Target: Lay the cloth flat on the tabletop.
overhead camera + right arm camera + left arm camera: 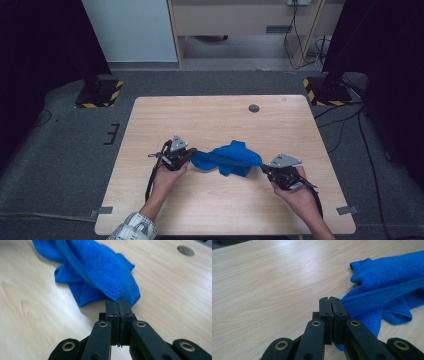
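1. Blue cloth (230, 159) sits mid-tabletop, bunched, one edge pulled into a taut band between the two grippers; rest sags onto the wood.
2. Left gripper (192, 154) at the cloth's left end, jaws closed, clamping a hem; in the left gripper view the cloth (384, 290) comes out from between the closed jaws to the right.
3. Right gripper (264, 168) at the cloth's right end, jaws closed on a corner; in the right gripper view the cloth (100, 272) fans out ahead from the jaw tips.
4. Tabletop (210, 117) light wood; round grey cap (254, 108) near the far edge, well apart from the cloth.
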